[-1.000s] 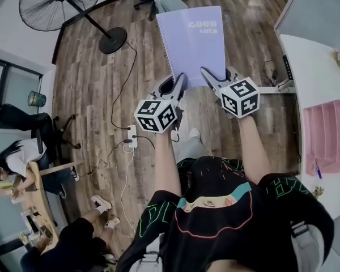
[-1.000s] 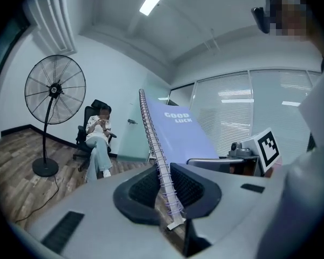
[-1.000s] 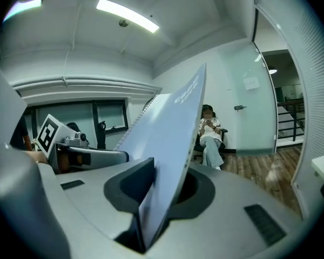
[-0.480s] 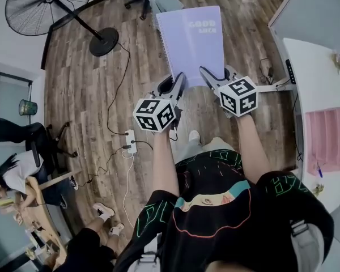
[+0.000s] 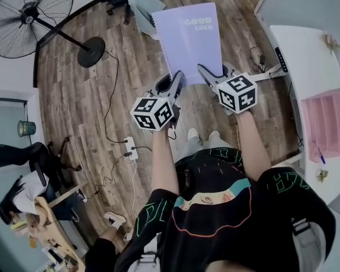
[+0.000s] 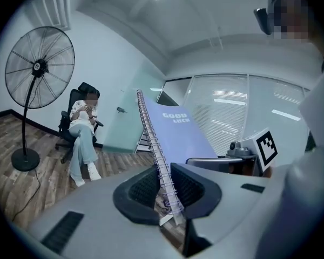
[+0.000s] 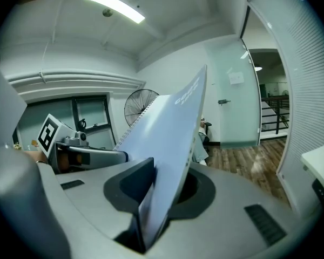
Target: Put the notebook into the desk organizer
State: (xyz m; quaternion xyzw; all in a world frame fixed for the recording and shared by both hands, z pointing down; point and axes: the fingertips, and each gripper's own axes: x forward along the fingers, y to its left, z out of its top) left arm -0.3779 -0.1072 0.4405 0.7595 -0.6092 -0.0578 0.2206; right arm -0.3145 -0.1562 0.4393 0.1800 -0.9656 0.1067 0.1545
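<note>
A pale purple spiral notebook (image 5: pixel 190 41) with "GOOD LUCK" on its cover is held in the air above the wooden floor, between both grippers. My left gripper (image 5: pixel 177 79) is shut on its spiral-bound edge; in the left gripper view the wire spine (image 6: pixel 161 161) runs down between the dark pads. My right gripper (image 5: pixel 207 72) is shut on the opposite near corner, and in the right gripper view the notebook (image 7: pixel 170 139) stands on edge in the jaws. A pink desk organizer (image 5: pixel 328 126) sits on the white desk (image 5: pixel 306 61) at the right edge.
A standing fan (image 5: pixel 22 10) is at the upper left on the floor. A power strip with cables (image 5: pixel 129 147) lies below the left gripper. A seated person (image 6: pixel 83 128) is on an office chair beyond the notebook. A blue pen (image 5: pixel 318 154) lies on the desk near the organizer.
Both grippers still hold the notebook. The view has swung: the fan and floor slid left and down, and the white desk with the pink organizer shows larger at the right.
</note>
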